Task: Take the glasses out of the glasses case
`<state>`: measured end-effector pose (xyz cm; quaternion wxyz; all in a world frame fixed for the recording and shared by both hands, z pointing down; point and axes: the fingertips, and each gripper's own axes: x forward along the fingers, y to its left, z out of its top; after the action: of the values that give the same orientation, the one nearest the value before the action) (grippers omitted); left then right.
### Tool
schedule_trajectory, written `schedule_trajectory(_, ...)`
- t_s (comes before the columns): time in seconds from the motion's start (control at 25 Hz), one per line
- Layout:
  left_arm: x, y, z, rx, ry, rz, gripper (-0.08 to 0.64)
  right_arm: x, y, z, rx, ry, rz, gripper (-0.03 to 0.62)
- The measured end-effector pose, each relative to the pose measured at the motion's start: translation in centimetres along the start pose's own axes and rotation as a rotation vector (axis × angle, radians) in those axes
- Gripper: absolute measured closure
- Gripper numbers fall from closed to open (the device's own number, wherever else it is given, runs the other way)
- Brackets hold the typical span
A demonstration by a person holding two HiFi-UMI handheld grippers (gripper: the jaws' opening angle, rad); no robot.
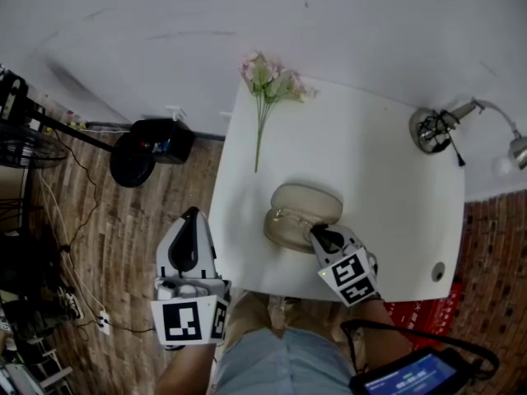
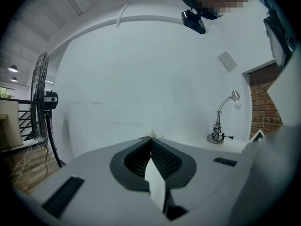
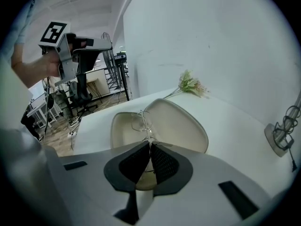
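The beige glasses case (image 1: pixel 302 202) lies open on the white table (image 1: pixel 370 171) near its front edge, its lid folded back. In the right gripper view the case (image 3: pixel 178 121) shows both shells, and thin wire-rimmed glasses (image 3: pixel 140 121) stand up out of the lower shell. My right gripper (image 3: pixel 150 144) is shut on the glasses' frame, and in the head view it (image 1: pixel 315 233) sits at the case's near right end. My left gripper (image 1: pixel 191 214) hangs left of the table over the wooden floor, apart from the case. Its jaws (image 2: pixel 151 142) meet with nothing between them.
A sprig of pink flowers (image 1: pixel 269 85) lies at the table's far left corner. A metal desk lamp (image 1: pixel 438 127) stands at the far right. A fan (image 2: pixel 40 102) and a black device (image 1: pixel 151 148) stand on the floor to the left. A tablet (image 1: pixel 412 374) hangs at my waist.
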<state>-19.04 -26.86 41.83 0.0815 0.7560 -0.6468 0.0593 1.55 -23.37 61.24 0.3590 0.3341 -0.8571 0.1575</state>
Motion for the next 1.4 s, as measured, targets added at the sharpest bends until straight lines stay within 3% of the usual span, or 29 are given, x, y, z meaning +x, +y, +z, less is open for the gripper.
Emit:
schedule_trajectory(0.72,-0.8,-1.2,3.1,0.044,-0.052,-0.007,0.554,-1.8,-1.6,3.3,0.013,-0.132,-0.063,0.561)
schedule_trajectory(1.4,-2.1,-3.6,6.4,0.067,-0.132,-0.036,0.554,-7.4,-3.6,8.0,0.027,-0.308,-0.164,0.561)
